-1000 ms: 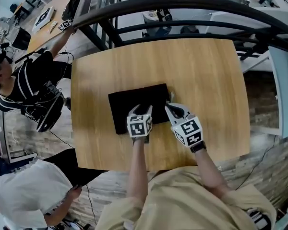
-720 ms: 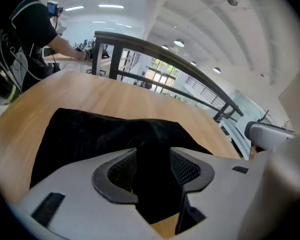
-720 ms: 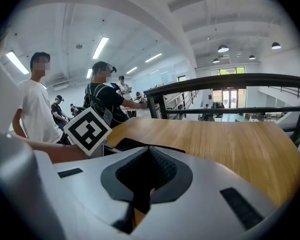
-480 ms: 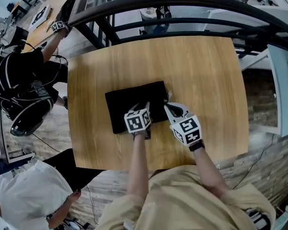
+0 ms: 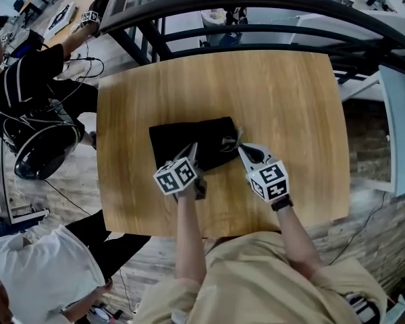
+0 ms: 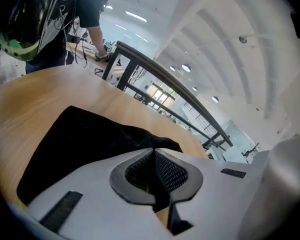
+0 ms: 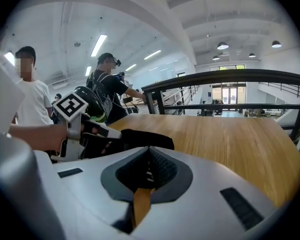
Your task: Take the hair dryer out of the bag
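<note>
A black cloth bag (image 5: 189,135) lies flat on the wooden table (image 5: 277,93); no hair dryer shows outside it. My left gripper (image 5: 192,151) sits at the bag's near edge, jaws shut and pinching a fold of the black fabric (image 6: 90,139). In the left gripper view the pads (image 6: 167,171) meet, with cloth rising to the tips. My right gripper (image 5: 241,147) is at the bag's right corner, shut on a thin drawstring (image 5: 233,139). From the right gripper view the bag (image 7: 145,140) lies just past my right gripper (image 7: 149,149), and the left gripper (image 7: 110,133) reaches in from the left.
A dark metal railing (image 5: 256,5) curves round the table's far side. A person in black (image 5: 27,79) stands off the left edge and a person in white (image 5: 40,268) at the lower left. The table's near edge (image 5: 223,231) is close to my body.
The left gripper's jaws have gone from wide open to shut on the bag's near edge, and it has rolled and drawn back towards me. The bag's near side has bunched. The right gripper has hardly moved.
</note>
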A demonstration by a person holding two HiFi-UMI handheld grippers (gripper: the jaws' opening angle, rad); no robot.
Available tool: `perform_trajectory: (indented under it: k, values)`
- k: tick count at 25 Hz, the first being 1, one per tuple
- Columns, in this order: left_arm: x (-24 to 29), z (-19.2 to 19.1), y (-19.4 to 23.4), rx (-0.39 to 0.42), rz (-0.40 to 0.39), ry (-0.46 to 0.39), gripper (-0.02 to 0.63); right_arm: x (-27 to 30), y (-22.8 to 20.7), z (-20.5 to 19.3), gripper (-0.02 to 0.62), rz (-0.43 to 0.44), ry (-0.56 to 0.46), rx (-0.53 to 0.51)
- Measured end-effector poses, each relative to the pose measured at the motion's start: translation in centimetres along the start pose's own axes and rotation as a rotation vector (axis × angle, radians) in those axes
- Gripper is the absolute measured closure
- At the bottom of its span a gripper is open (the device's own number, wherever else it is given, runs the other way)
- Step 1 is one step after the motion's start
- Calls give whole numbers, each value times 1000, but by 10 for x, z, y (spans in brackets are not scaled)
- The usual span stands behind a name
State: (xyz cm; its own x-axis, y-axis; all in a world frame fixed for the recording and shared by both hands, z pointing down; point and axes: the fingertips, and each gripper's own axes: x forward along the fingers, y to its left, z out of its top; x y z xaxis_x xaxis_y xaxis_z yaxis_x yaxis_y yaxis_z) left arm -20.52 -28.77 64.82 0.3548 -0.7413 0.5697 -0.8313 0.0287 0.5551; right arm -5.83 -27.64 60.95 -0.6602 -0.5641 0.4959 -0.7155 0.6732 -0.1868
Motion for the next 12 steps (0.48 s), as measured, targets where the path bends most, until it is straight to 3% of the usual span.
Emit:
perform_trajectory:
  k: [6,12]
  values:
    - [-13,13,-1,-6,-21,-19,586,10,-7,-2,581,65,69,-169]
    - [-9,11,2,-17,-28,-11,586,43,3,-17,573,225,203,-423]
